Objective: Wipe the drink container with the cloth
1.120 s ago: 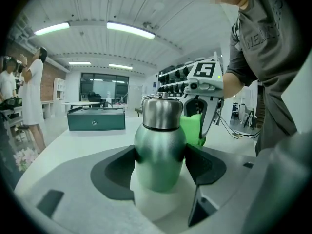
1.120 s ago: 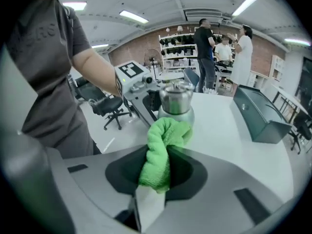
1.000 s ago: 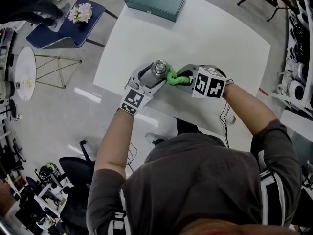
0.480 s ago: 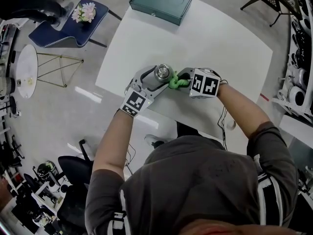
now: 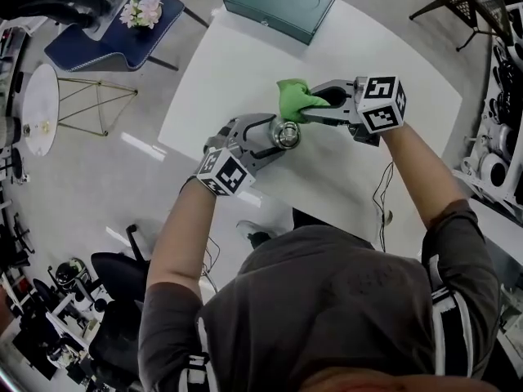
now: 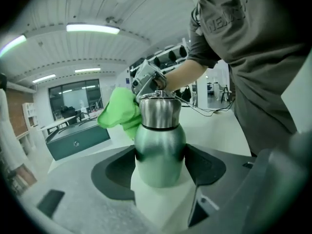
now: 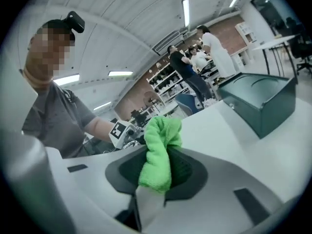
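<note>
A steel drink bottle [image 5: 286, 133] stands upright on the white table [image 5: 392, 80], and my left gripper [image 5: 265, 140] is shut on its body. In the left gripper view the bottle [image 6: 160, 140] fills the gap between the dark pads, one on each side. My right gripper [image 5: 317, 104] is shut on a bunched green cloth [image 5: 294, 98] and holds it just beyond the bottle's top, seemingly a little clear of it. The cloth [image 7: 160, 155] bulges out between the jaws in the right gripper view. In the left gripper view the cloth [image 6: 119, 113] hangs beside the bottle's neck.
A dark teal case [image 5: 279, 2] lies at the table's far edge. Left of the table, on the floor, stand a blue chair with flowers [image 5: 122, 31] and a small round side table [image 5: 37, 117]. Shelves [image 5: 498, 96] line the right side. Several people [image 7: 195, 62] stand far off.
The right gripper has risen with the cloth from the bottle's side to above and beyond its top. The left gripper and the bottle have shifted slightly right.
</note>
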### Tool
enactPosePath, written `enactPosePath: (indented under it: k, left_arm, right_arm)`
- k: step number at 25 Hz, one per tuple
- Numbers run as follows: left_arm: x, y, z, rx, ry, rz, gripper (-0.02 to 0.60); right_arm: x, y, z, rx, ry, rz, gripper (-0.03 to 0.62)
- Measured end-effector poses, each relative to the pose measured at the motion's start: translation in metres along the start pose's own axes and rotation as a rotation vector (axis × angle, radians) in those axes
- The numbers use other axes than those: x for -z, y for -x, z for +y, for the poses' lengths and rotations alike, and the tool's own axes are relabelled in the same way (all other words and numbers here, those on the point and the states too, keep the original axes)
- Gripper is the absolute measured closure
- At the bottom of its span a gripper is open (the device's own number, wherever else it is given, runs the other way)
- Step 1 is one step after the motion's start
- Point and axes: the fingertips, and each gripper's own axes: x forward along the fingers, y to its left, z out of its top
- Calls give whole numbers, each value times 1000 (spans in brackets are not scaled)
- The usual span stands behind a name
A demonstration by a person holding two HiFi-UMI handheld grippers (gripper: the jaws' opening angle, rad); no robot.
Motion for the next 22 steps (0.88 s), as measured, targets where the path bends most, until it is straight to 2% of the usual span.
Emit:
enactPosePath:
  k: [5,9,12,15,17,19,22]
  left_arm:
    - [3,2,3,18,6,-5,268]
    - [4,3,4,21,16,-25,268]
    - [6,3,6,35,40,-38,268]
    - [6,4,8,39,86,-60,268]
    - [7,4,9,31,123,-73,268]
    - [5,4,9,7,152,-82,268]
    - [2,2,10,-67,212,-101,268]
  right_arm:
    - [13,-31,-15,-74,-97,50,510]
    - [29,-49,-36,-32,-98,135,513]
    - [42,-57,-50,36,-25,239,516]
    - [48,-60,-54,104,123,352,516]
    - [45,-59,-52,118,208,391,514]
    - [32,-50,-49,106,192,335,513]
    - [5,-28,-37,49,65,170,513]
